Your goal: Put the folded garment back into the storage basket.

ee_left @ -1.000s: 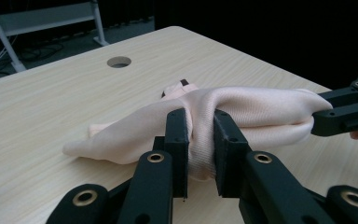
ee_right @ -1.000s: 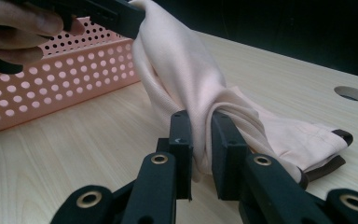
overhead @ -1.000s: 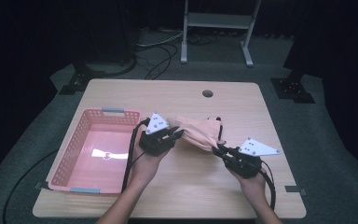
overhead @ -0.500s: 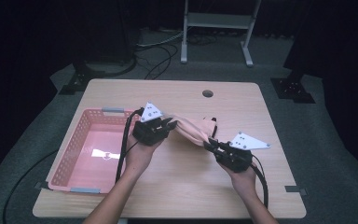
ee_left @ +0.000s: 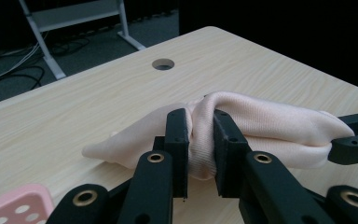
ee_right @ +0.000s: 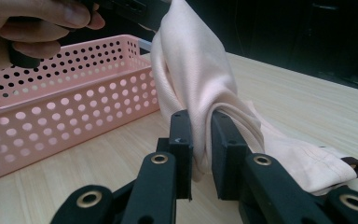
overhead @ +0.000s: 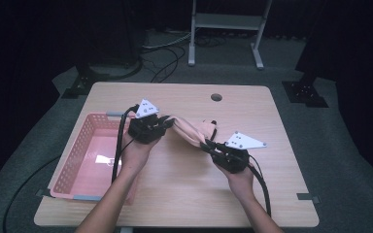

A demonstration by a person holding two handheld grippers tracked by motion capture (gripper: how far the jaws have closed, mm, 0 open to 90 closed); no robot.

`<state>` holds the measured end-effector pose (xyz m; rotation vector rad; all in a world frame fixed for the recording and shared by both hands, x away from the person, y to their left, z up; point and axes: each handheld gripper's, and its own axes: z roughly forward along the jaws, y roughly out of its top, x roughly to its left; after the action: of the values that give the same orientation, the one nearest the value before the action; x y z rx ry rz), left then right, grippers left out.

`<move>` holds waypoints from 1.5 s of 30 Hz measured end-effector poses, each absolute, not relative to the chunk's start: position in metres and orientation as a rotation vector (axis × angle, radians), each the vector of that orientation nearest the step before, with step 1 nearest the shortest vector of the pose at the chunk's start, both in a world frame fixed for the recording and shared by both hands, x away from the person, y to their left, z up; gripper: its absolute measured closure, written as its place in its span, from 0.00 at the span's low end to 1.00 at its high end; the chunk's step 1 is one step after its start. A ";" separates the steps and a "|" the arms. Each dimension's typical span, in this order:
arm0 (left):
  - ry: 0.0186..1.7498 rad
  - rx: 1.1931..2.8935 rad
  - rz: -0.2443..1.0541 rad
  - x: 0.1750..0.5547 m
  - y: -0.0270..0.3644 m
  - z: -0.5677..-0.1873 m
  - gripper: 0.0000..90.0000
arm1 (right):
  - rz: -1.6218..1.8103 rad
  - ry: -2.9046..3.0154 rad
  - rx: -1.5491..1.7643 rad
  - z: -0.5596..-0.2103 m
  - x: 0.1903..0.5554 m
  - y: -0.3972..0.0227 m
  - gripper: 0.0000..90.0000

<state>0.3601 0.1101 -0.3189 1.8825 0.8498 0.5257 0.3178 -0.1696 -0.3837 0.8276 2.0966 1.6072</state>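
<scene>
Pink cloth pinched at both ends, strung low over the counter.

Near right: right hand-held gripper (overhead: 209, 144) clamped on one bunched end of the cloth (overhead: 190, 132). Left and slightly farther: left hand-held gripper (overhead: 167, 122) squeezing the other end, just beside the pink basket (overhead: 76, 157). Soft, ribbed, pale pink fabric, folded into a thick roll with a loose tail trailing on the counter (overhead: 184, 189). Risk, likely: thick folds slipping from either pinch, or the tail snagging the basket rim.

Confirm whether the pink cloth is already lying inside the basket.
No, the pink cloth hangs between both grippers over the table, beside the basket.
</scene>
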 end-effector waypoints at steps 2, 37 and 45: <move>0.855 1.879 0.531 0.362 0.114 -0.319 0.88 | 1.610 2.096 0.829 -0.384 0.320 -0.165 0.89; 0.967 1.798 0.615 0.363 0.198 -0.310 0.88 | 1.658 2.160 0.732 -0.373 0.346 -0.077 0.89; 0.997 1.762 0.633 0.359 0.217 -0.309 0.88 | 1.671 2.176 0.699 -0.370 0.349 -0.057 0.89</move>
<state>0.3591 0.2173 -0.3091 1.7625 0.9971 0.6332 0.3490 -0.0572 -0.3704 0.6995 2.1755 1.6712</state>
